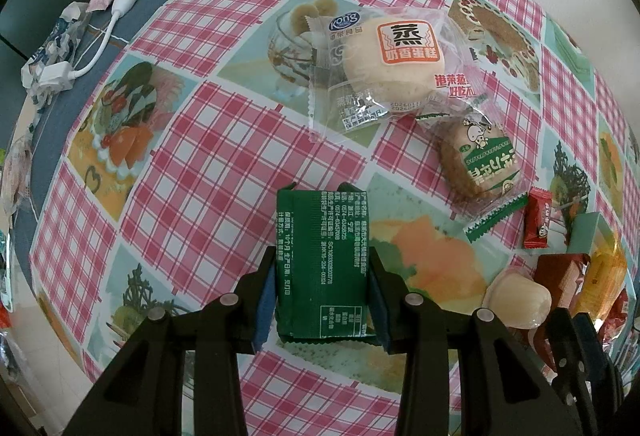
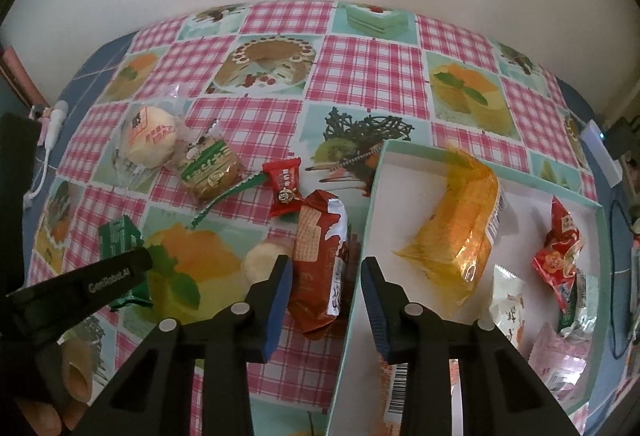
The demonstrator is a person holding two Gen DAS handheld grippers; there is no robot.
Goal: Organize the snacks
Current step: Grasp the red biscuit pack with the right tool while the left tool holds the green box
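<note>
Nearest our left wrist camera, the left hand-held gripper (image 1: pixel 322 268) has its two blue-padded fingers pressed against the sides of a green snack packet (image 1: pixel 323 264), which stands on end with small white print facing us. Beyond it on the surface (image 1: pixel 224 171), covered in a pink plaid and dessert-print cloth, we see a steamed cake (image 1: pixel 394 61) in a clear wrapper, and just right of it a round brown biscuit (image 1: pixel 476 161) in a green-edged wrapper whose top corner overlaps the cake's wrapper. A small red candy (image 1: pixel 536 218) lies further right, near a pale wrapped sweet (image 1: pixel 518 300). At the far left edge rests a white cable (image 1: pixel 100 39).

From our right wrist camera, the right hand-held gripper (image 2: pixel 326 286) is spread wide with nothing between its fingers; one finger sits over a brown wafer pack (image 2: pixel 320 264) and the other over the wall of a mint-edged box (image 2: pixel 362 248). Inside the box we see an orange cracker pack (image 2: pixel 456 232), a red pouch (image 2: pixel 560 248) and a white packet (image 2: pixel 508 310). At left, the other gripper holds the green packet above the cloth, with the cake, biscuit and red candy behind it.
</note>
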